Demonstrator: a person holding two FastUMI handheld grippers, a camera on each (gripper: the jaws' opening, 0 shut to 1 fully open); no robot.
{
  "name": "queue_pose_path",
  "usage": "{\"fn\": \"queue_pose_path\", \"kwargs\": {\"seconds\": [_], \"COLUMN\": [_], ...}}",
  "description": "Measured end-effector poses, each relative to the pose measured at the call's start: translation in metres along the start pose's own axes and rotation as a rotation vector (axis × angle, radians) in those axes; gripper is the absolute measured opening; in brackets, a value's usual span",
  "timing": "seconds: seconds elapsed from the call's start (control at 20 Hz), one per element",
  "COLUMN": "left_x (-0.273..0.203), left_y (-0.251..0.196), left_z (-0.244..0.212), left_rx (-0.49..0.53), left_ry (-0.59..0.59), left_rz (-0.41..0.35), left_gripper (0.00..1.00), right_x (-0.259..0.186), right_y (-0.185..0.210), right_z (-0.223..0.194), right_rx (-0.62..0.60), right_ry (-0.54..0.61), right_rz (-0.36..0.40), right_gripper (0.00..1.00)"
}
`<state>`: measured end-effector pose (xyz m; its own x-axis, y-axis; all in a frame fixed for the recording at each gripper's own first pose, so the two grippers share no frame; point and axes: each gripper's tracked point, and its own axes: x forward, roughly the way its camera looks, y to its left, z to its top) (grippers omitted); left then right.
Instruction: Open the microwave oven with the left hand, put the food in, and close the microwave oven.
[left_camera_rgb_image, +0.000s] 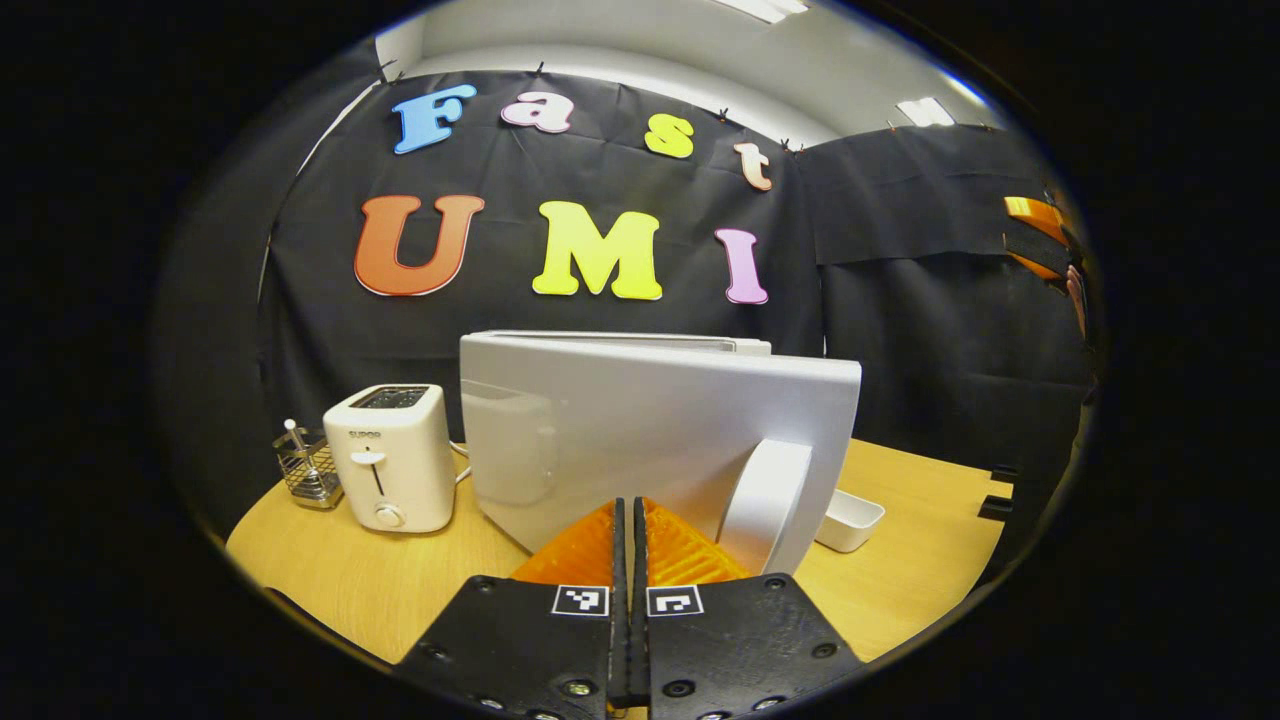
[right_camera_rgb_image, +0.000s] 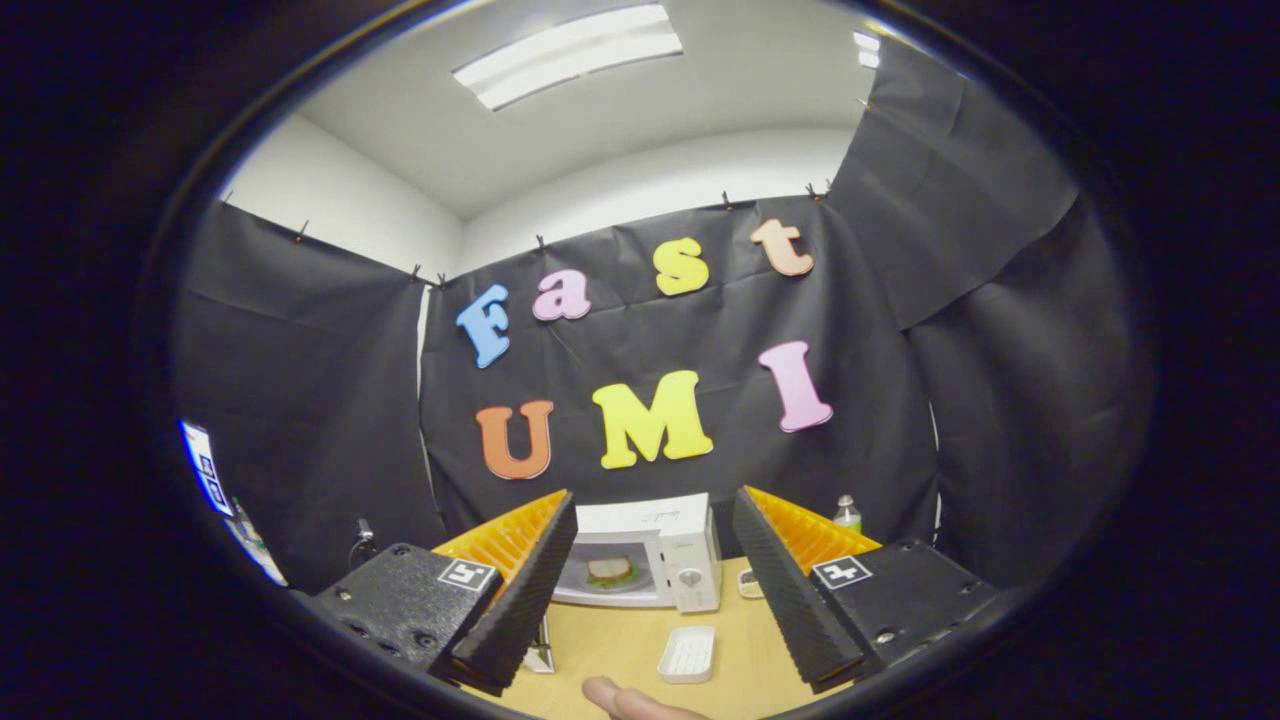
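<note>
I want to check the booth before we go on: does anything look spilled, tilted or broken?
Nothing looks spilled or damaged. The toaster, rack and tray stand level on the table. Only the microwave door is swung out, with the food inside, which fits the task.

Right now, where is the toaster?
In the left gripper view, the white toaster stands on the wooden table, left of the microwave oven, with a small wire basket on its other side.
</note>
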<state>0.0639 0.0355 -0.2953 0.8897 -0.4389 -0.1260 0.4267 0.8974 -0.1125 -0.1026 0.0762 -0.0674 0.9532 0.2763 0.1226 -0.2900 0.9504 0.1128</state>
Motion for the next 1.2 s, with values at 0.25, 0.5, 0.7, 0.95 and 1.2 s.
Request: {"fn": "queue_pose_path", "kwargs": {"seconds": [0.25,0.5,0.7,0.95,1.2], "left_x": [0.036,0.072,0.106,0.147,0.184], "left_y": [-0.028,-0.036,-0.050,-0.065,-0.063], "left_z": [0.003,0.009,0.019,0.021,0.012], "left_rx": [0.009,0.008,-0.030,-0.017,-0.059], "left_ry": [-0.005,-0.023,-0.042,-0.033,-0.020], "left_rz": [-0.034,0.004,0.018,0.019,0.062], "left_gripper": [0.00,0.00,0.00,0.00,0.00], "right_x": [-0.005,0.000,0.007,0.012,0.010], "right_y": [-0.010,-0.031,-0.048,-0.054,-0.066], "right_z": [-0.003,-0.015,-0.024,-0.027,-0.017], "right_rx": [0.005,-0.005,0.006,0.019,0.010], "right_ry": [-0.015,-0.001,0.018,0.013,-0.039], "right_rz": [0.013,-0.022,-0.050,-0.025,-0.053], "right_gripper": [1.00,0.99,0.99,0.99,0.99]}}
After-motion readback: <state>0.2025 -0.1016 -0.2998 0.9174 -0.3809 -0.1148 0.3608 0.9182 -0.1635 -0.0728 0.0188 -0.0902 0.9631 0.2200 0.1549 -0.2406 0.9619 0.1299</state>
